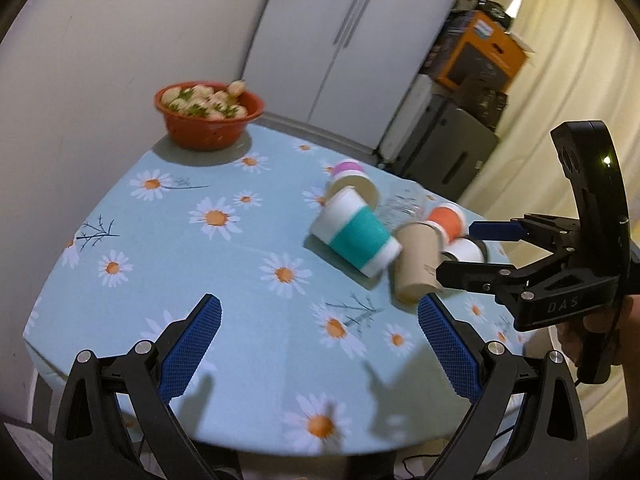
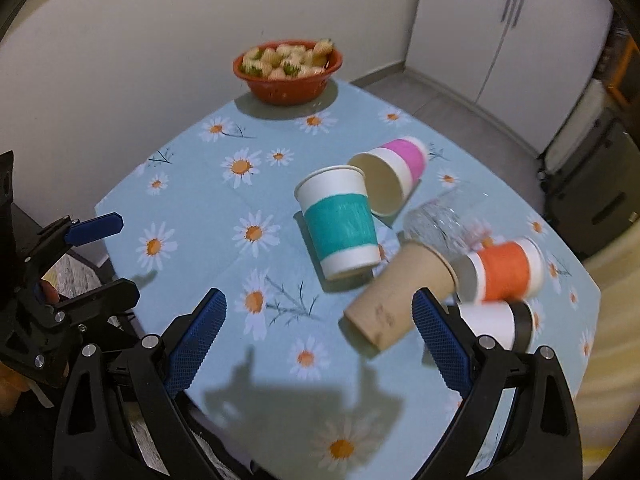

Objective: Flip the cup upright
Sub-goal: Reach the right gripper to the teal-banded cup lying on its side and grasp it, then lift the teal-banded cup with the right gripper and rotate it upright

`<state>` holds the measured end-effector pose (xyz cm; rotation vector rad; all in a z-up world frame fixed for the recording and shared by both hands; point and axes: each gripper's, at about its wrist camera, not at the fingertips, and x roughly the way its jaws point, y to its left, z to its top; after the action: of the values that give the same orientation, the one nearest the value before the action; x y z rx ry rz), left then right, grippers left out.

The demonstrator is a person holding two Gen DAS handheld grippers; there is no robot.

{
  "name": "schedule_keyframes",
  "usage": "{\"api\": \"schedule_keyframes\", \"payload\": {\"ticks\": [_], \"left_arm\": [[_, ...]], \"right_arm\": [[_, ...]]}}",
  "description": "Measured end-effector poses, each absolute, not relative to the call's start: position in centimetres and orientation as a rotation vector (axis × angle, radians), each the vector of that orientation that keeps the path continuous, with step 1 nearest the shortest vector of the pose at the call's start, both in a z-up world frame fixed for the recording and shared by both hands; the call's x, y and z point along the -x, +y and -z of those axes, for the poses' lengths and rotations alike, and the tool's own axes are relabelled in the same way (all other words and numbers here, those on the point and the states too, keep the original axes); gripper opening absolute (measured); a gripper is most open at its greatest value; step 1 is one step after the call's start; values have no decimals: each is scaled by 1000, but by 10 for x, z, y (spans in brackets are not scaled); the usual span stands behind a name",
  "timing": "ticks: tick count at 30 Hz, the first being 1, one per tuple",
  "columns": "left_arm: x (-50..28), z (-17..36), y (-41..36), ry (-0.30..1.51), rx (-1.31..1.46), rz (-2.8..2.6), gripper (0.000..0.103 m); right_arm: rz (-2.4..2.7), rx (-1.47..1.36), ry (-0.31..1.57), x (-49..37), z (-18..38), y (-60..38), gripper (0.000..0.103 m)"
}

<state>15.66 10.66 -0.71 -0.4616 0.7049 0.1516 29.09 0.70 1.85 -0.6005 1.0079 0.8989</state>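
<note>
Surface: we see a daisy-print tablecloth (image 2: 192,208) over the surface, with a cluster of cups toward its right side.
Teal cup: a teal-banded paper cup (image 2: 340,226) stands tilted with its mouth up, and we cannot tell what holds it there.
Pink cup: the pink-banded cup (image 2: 394,172) lies on its side just behind, open mouth toward us, nothing in it.
Brown cup: a plain brown cup (image 2: 396,300) lies on its side, its base toward us.
Orange cup: the orange-banded cup (image 2: 504,270) lies on its side beside the brown cup's rim.
Others: a clear plastic cup (image 2: 440,224) and a black-banded cup (image 2: 500,320) lie among them.
Bowl: a red bowl (image 2: 288,84) at the far edge holds pale, green-topped fruit.
Left gripper: our left gripper (image 1: 320,332) hovers, fingers wide, holding nothing.
Right gripper: our right gripper (image 2: 320,328) hovers, fingers wide, holding nothing, one finger (image 2: 440,336) over the brown cup.
</note>
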Motion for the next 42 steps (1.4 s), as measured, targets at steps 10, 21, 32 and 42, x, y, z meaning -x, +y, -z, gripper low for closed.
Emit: {"api": "schedule_keyframes", "payload": {"ticks": [10,21,32,42], "left_arm": [[-194,42,153,799,612,-197,96],[-202,56,170,835,609,-168,96],[-191,56,177,829,635,-164,96],[-177,47,161,819,646,-79,96]], "right_arm": [[-927,764,1161,-345,21,67,79],[-894,897,1272,-364,60,103,75],[-878,858,1360,-371,82,103,62],[-936,598,1378,-348,33,65,62]]}}
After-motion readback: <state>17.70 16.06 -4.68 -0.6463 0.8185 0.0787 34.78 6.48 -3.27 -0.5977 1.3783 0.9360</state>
